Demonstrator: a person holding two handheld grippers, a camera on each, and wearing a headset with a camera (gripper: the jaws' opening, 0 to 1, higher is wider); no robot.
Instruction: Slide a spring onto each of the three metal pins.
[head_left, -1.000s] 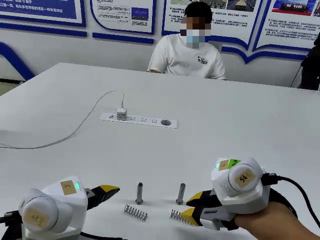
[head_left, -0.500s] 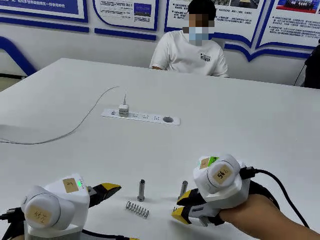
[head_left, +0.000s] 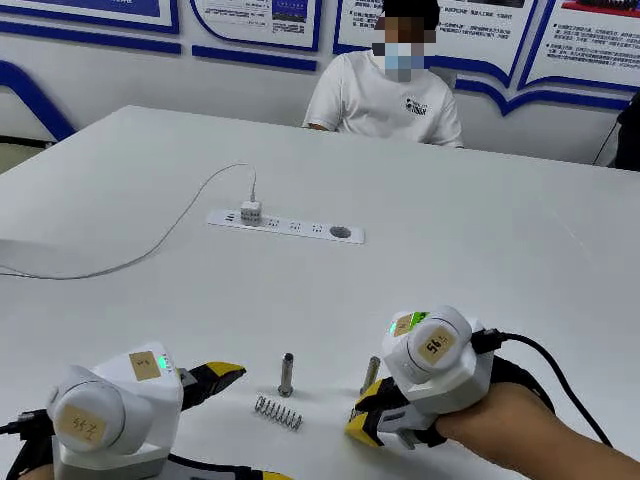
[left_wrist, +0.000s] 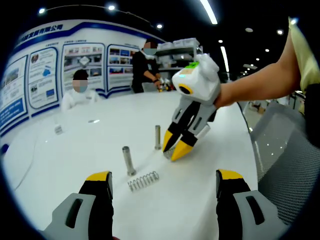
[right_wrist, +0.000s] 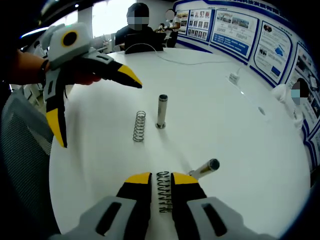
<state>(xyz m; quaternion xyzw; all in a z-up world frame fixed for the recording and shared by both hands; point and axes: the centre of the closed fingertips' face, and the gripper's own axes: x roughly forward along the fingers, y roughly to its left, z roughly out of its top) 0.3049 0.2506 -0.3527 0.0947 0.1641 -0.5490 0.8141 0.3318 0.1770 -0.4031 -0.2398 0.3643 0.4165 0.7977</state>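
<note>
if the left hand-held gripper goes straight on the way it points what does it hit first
Probably the loose spring just ahead of the left hand-held gripper, whose jaws are open; an upright pin stands beyond it. Depth is unclear.

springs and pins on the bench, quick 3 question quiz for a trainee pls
1. True or false: the left hand-held gripper stands open.
2. How many metal pins can you count upright on the table in the head view?
3. What sits between the jaws of the right hand-held gripper? A) a spring B) a pin C) a cable
Key: 1 true; 2 two; 3 A
</note>
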